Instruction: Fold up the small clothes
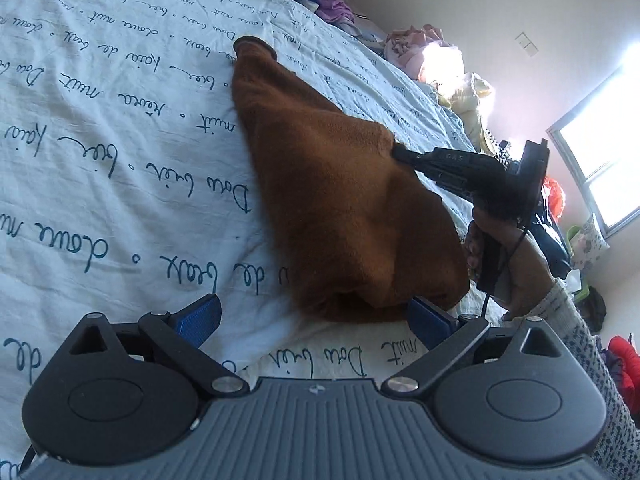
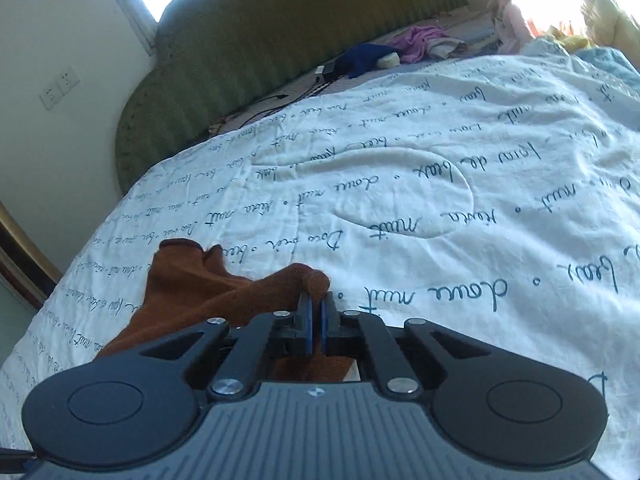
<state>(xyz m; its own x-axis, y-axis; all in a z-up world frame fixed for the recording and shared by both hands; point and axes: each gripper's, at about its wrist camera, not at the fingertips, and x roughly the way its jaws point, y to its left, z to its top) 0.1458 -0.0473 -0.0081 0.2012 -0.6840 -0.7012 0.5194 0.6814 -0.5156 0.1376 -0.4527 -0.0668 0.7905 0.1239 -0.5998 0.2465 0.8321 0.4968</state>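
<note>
Two handheld grippers work over a brown fleece garment point(image 1: 344, 200) lying on a bed covered by a white quilt point(image 1: 120, 128) printed with blue cursive writing; nearest, the left gripper point(image 1: 316, 316) has its jaws spread wide, just at the garment's near edge and holding nothing. Further along, the right gripper point(image 2: 316, 312) has its jaws pressed together on a pinch of the garment's edge, lifting that fold slightly off the quilt. Beyond, at the far end of the bed, lie a pile of purple and blue clothes point(image 2: 400, 50) and a green padded headboard point(image 2: 248, 56).
</note>
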